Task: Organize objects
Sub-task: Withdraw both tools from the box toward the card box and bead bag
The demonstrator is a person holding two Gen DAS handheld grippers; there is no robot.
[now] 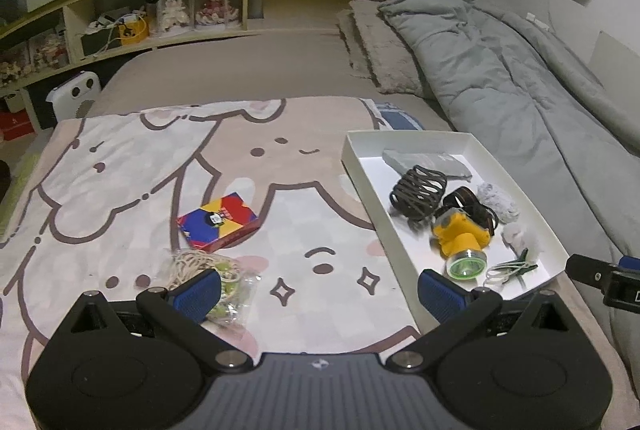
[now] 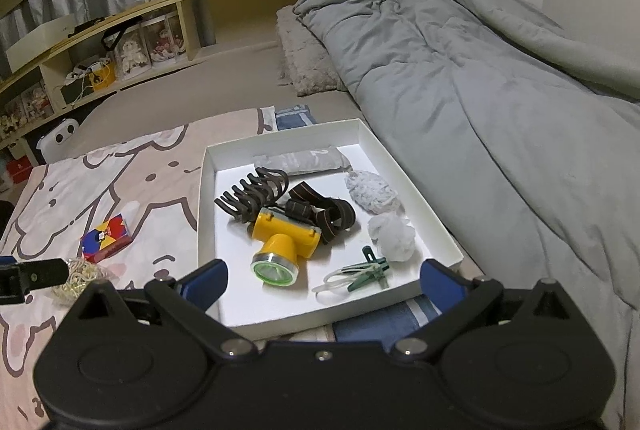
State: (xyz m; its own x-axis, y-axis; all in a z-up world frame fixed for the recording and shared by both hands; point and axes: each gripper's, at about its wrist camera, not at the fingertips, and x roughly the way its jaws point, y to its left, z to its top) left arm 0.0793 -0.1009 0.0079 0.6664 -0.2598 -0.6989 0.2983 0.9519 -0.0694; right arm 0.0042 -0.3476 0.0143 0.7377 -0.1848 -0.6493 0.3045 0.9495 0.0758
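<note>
On the cartoon-printed blanket (image 1: 132, 166) covering the bed, the left gripper (image 1: 320, 294) hovers with its jaws spread wide and nothing between them; its left blue pad (image 1: 198, 294) lies over a clear bag of cream cord and green bits (image 1: 212, 278), though contact cannot be told. Just beyond the bag, toward the blanket's middle, lies a red, blue and yellow card box (image 1: 218, 222). At the blanket's right edge sits a white tray (image 2: 206, 190). Inside it, from left to right: a dark claw hair clip (image 2: 256, 196), a yellow headlamp (image 2: 284, 242) with its brown strap (image 2: 332, 216), green clips (image 2: 370, 272) near the front wall, and white net puffs (image 2: 392, 236) by the right wall; a grey pouch (image 2: 304, 160) lies along the far wall. The right gripper (image 2: 322, 284) is released too, empty, poised over the tray's near edge. Right of the tray lies a grey duvet (image 2: 480, 90).
</note>
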